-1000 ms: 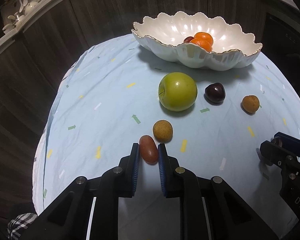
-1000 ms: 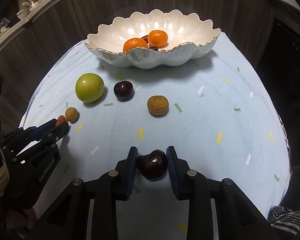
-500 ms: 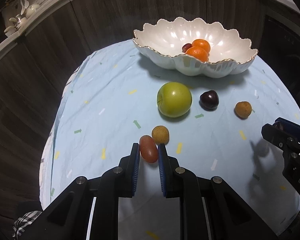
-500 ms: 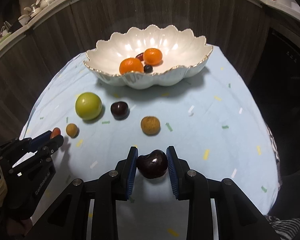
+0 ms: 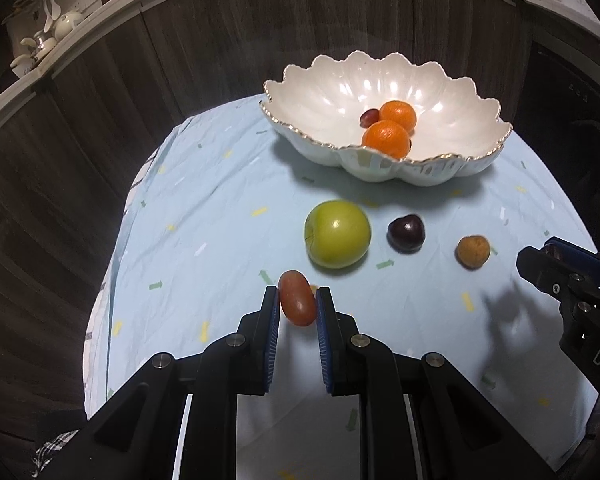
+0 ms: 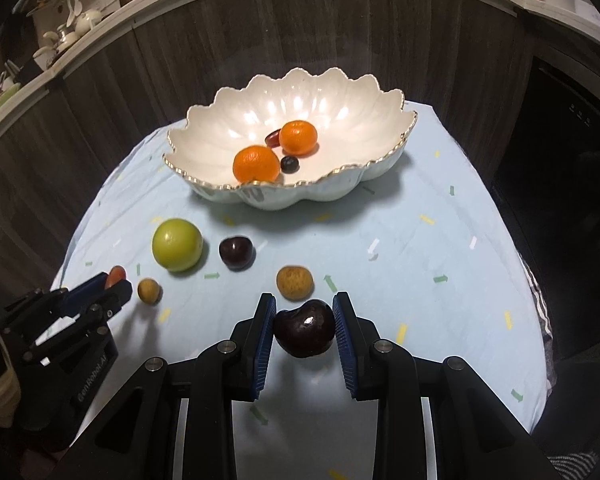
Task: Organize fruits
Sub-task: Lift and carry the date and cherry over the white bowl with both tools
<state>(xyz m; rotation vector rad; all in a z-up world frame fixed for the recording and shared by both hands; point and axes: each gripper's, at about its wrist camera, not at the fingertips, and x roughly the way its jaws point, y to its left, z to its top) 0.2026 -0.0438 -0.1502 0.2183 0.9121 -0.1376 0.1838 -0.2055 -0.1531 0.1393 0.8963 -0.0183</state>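
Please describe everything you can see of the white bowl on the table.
The white bowl is wide and shallow, shaped like a shell, with a scalloped rim edged in gold. It looks like glossy glazed ceramic, and light reflects on its ribbed inside. It stands upright on the light blue tablecloth at the far side. Inside lie two oranges, a reddish grape and a small dark berry. No gripper touches it.

The small tan fruit (image 5: 313, 289) hides behind the red grape (image 5: 297, 298) — only a sliver shows.
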